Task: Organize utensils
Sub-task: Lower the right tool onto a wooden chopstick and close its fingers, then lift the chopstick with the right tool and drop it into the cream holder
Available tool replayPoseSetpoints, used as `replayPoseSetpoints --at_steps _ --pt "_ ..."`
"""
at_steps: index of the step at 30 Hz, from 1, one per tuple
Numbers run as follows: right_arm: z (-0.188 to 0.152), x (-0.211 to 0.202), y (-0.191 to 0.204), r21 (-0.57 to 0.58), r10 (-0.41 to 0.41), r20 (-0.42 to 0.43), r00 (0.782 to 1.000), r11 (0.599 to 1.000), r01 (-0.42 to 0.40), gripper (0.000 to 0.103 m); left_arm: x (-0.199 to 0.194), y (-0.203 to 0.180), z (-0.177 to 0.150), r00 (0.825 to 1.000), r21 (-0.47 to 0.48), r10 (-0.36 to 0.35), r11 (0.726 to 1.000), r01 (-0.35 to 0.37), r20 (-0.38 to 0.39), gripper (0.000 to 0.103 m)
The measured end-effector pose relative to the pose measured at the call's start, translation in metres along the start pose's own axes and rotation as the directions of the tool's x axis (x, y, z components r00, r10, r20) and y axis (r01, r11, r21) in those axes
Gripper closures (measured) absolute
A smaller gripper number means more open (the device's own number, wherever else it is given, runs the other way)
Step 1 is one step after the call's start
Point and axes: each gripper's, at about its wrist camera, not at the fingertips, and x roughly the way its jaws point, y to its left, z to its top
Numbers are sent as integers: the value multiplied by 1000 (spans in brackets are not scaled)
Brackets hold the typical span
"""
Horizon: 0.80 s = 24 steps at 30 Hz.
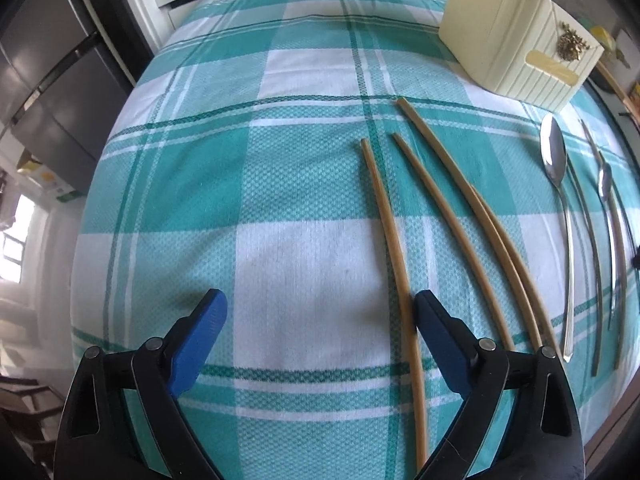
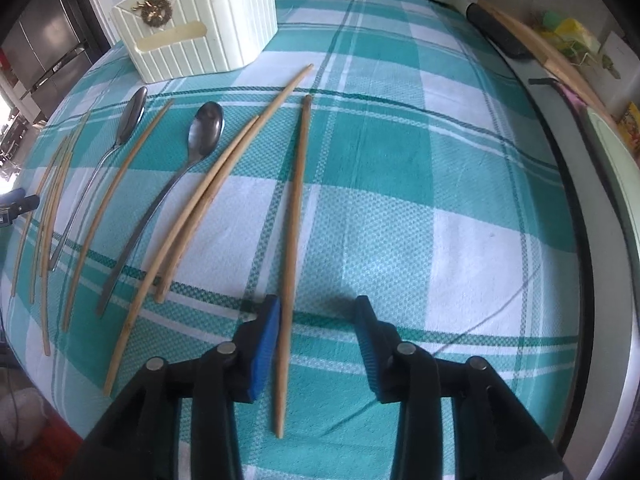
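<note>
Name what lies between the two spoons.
In the right wrist view, one chopstick lies on the cloth between the left spoon and the right spoon.

Both wrist views bright, daylight-lit; colour cool, slightly washed. Left view: window (image 1: 16,236) at the left edge blown out to white, so light enters from that side; soft dull sheen on the grey cabinet doors (image 1: 52,80). Shadows on the checked tablecloth (image 1: 248,184) faint and soft-edged; small dark patches sit just beyond the blue pads (image 2: 266,344) in the right view. Spoon bowl (image 2: 206,130) shows mild specular glare. Strong fisheye bowing; straight chopsticks (image 1: 390,236) read as curved; black vignette in the corners; periphery smeared and soft, centre sharp; no motion blur evident.
</note>
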Motion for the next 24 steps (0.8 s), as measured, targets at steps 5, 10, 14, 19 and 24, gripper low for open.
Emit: replayPoseSetpoints --at_steps 5,10,14,19,24 --pt "31 11 2 -30 -1 -28 1000 1000 0 57 6 -3 20 999 -13 -24 1000 23 -41 22" --pt "75 25 4 -24 -5 -7 1000 1000 5 59 7 -17 42 998 2 -37 999 37 -58 57" --pt "105 34 7 -5 17 20 1000 1000 -17 90 7 -24 50 998 3 -39 999 40 -54 97" --pt "111 28 6 80 59 69 996 995 -64 97 -20 -20 44 997 -61 -38 997 42 67 98" --pt "93 -36 8 50 118 243 963 990 -135 97 -89 -12 32 964 -55 -87 993 104 251 98"
